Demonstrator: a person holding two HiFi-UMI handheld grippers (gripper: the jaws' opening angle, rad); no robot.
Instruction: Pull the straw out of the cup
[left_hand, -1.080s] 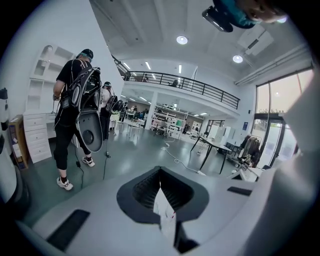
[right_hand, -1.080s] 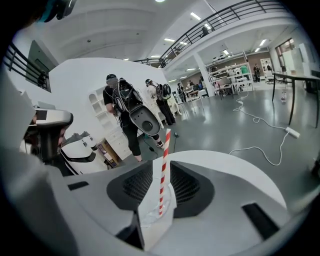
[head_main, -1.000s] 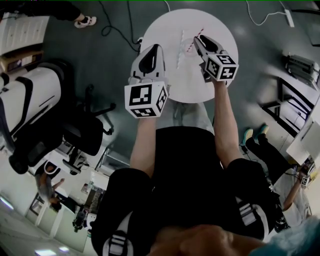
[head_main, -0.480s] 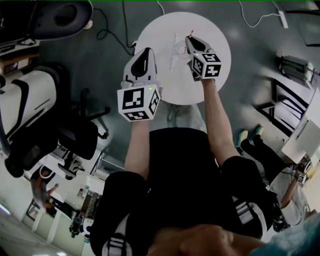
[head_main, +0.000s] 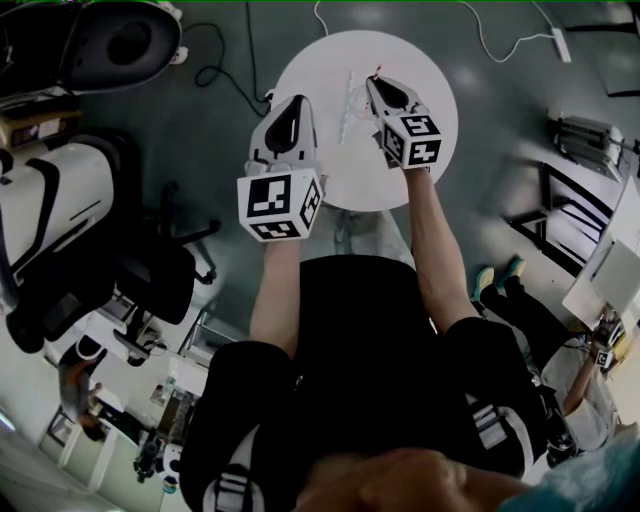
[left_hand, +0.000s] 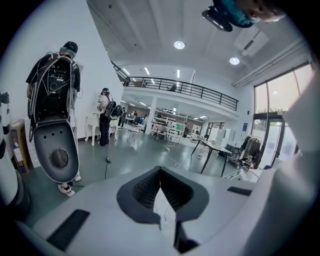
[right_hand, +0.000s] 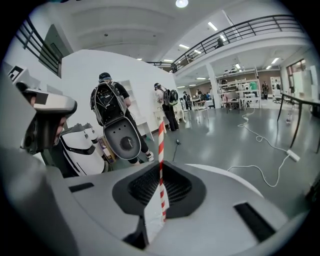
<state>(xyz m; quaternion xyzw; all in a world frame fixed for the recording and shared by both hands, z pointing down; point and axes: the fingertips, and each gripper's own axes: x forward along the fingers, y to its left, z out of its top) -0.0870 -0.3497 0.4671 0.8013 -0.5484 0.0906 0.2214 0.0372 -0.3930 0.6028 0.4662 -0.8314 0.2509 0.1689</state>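
Currently you are holding both grippers over the round white bench (head_main: 432, 75). Right gripper (right_hand: 159, 214): its jaws are closing and are pinching the red-and-white striped straw (right_hand: 161, 150) near its lower end. The straw is rising upright out of the jaws in the right gripper view. Left gripper (left_hand: 165, 222): its jaws are sitting pressed together, and something small and clear is showing at their seam, which you cannot identify from that view. In the head view the clear cup (head_main: 347, 100) is sitting on the bench between the two grippers, just beside the right one and apart from the left. No view is showing whether the straw's bottom end is inside the cup.
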